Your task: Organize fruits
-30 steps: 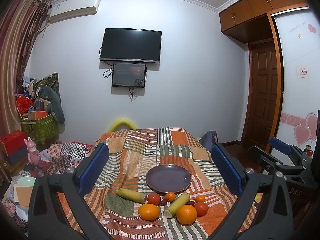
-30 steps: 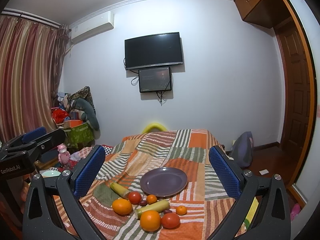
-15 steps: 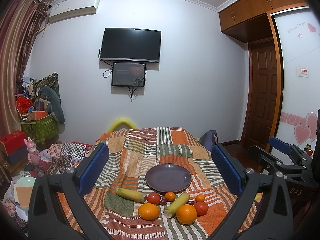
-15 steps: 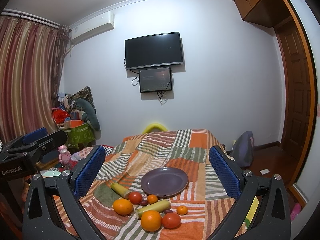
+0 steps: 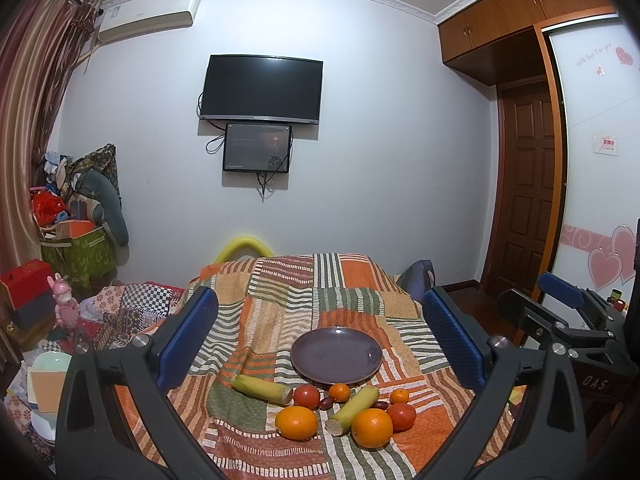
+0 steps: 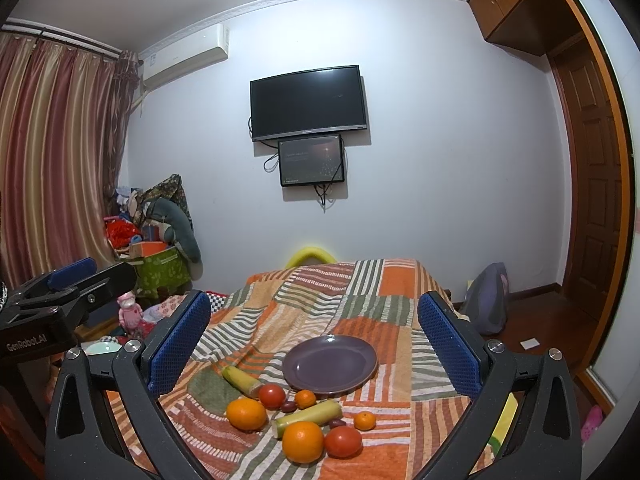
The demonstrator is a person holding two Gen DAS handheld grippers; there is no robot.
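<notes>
Nothing is placed yet: the plate (image 5: 336, 356) at lower centre is bare, the fruits (image 5: 340, 408) are grouped below it, and both grippers, left gripper (image 5: 320, 340) and right gripper (image 6: 316, 336), are held spread and empty.

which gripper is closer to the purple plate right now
Hard to separate; perhaps the right, marginally. Both open grippers hang short of the purple plate, above the fruit: the right gripper from its right, the left gripper from its left.
</notes>
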